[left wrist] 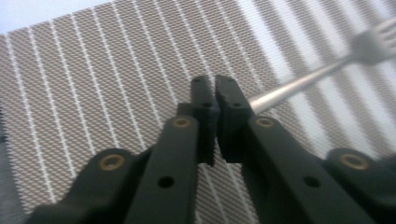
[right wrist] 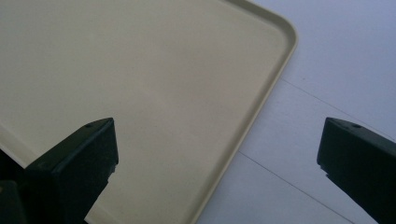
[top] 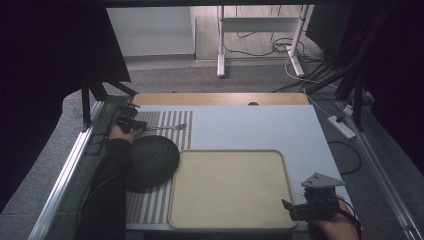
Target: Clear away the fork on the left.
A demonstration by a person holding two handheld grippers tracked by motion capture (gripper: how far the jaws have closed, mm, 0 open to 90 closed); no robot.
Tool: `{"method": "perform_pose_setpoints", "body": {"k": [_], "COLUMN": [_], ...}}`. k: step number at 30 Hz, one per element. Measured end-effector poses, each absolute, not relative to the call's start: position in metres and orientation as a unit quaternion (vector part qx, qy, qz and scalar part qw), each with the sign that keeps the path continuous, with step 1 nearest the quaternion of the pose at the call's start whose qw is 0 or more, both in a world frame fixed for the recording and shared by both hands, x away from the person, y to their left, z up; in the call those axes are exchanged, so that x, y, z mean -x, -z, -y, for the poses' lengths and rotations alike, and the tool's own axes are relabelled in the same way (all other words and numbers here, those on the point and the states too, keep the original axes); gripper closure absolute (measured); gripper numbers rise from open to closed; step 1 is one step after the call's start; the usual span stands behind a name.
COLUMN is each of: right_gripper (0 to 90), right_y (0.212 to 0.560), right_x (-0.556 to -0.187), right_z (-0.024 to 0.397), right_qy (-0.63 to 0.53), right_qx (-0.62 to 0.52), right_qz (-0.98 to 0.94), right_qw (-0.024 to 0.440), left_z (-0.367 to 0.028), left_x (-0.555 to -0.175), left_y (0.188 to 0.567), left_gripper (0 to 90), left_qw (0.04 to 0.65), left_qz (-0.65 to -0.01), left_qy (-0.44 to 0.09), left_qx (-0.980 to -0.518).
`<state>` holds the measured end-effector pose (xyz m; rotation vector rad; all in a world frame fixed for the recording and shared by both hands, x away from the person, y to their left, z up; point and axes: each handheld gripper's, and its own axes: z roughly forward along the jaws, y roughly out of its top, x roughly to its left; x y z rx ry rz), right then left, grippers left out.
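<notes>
— Pale blue tabletop [top: 250, 127], a wooden strip along its far edge, cables on the grey floor beyond. What sits on it?

— On the left a striped placemat [top: 177, 131], with a dark round woven mat [top: 150, 161] lying across its middle. To the right of that, a large beige tray [top: 230, 187], bare.

— And the fork?

— The fork [top: 167, 128] lies on the far part of the placemat, tines pointing right. The left gripper [top: 131, 121] has its handle end: in the left gripper view the jaws are pressed together with the steel shaft [left wrist: 299, 84] coming out from between them.

— Is that a good place to hold it?

— Probably workable, not ideal. A metal fork is stiff and light, but the handle is thin, smooth and likely slippery, and a grip this far from the tines leaves the heavier head hanging out. I'd expect it to pivot or droop if the squeeze is slack. A hold nearer the middle of the handle would steady it.

— The other hand?

— The right gripper [top: 307, 207] hovers at the near right corner of the tray, jaws spread wide and holding nothing; its own view looks down over the tray rim [right wrist: 261, 100] and the table beside it.
</notes>
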<state>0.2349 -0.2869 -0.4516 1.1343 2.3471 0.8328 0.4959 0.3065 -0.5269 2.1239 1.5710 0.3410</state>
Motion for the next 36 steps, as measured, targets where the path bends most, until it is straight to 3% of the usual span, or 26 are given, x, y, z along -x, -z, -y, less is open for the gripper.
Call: {"method": "perform_pose_setpoints", "body": {"k": [5,20,27,31,32,33,36], "right_gripper": [0.0,0.0,0.0,0.0,0.0,0.0,0.0], "right_y": [0.452,0.452,0.452,0.452,0.452,0.452,0.452], "right_x": [-0.234,-0.234,-0.233,-0.234,-0.233,-0.233,-0.233], "right_z": [0.287,0.285,0.285,0.285,0.285,0.285,0.285], "right_qy": [-0.299,-0.293,-0.293,-0.293,-0.294,-0.294,-0.293], "right_qx": [-0.402,-0.395,-0.394,-0.394,-0.394,-0.394,-0.394], "right_qz": [-0.842,-0.846,-0.847,-0.847,-0.846,-0.847,-0.847], "right_qw": [0.201,0.205,0.205,0.205,0.205,0.205,0.205], "left_z": [-0.305,-0.298,-0.295,-0.298,-0.299,-0.299,-0.298], "left_x": [-0.497,-0.473,-0.473,-0.475,-0.475,-0.476,-0.476], "left_y": [0.529,0.522,0.521,0.516,0.515,0.513,0.512], "left_gripper": [89.0,89.1,88.9,71.6,71.6,62.2,45.2], "left_qw": [0.224,0.210,0.203,0.214,0.221,0.227,0.235], "left_qz": [-0.579,-0.546,-0.541,-0.550,-0.552,-0.554,-0.550], "left_qy": [-0.125,-0.052,-0.051,-0.068,-0.069,-0.075,-0.079], "left_qx": [-0.774,-0.810,-0.814,-0.805,-0.801,-0.797,-0.797]}}
